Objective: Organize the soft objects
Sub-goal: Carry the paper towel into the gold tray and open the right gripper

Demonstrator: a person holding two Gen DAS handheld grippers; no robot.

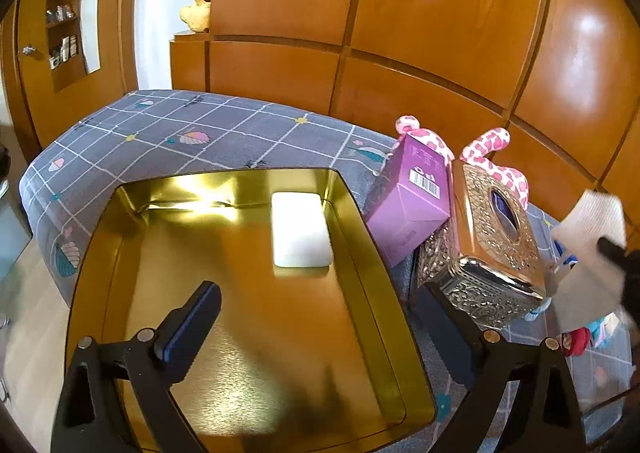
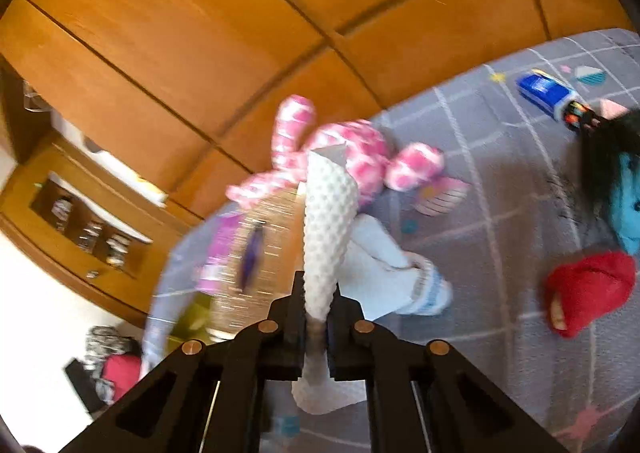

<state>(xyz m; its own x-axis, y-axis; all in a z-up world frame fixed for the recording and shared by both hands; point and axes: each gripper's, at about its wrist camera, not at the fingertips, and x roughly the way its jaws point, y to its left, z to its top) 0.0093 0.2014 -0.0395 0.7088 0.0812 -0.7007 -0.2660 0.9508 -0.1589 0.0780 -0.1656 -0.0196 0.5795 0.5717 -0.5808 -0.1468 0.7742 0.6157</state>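
A gold metal tin (image 1: 360,237) lies open on the bed, with a white soft pad (image 1: 300,231) inside at its far right. My left gripper (image 1: 320,317) is open above the tin, holding nothing. My right gripper (image 2: 316,305) is shut on a white dimpled cloth (image 2: 326,213), held up in the air above the bed; the cloth also shows at the right edge of the left wrist view (image 1: 588,253). A pink-and-white plush (image 2: 360,157) lies behind the boxes (image 1: 496,157). A red plush (image 2: 588,289) and a blue plush with black hair (image 2: 628,213) lie on the right.
A purple box (image 1: 408,201) leans on an ornate gold tissue box (image 1: 492,237) right of the tin. A folded white garment (image 2: 384,265) and a blue pack of pens (image 2: 552,93) lie on the grey checked bedsheet (image 1: 180,133). Wooden wardrobe panels (image 1: 400,13) stand behind the bed.
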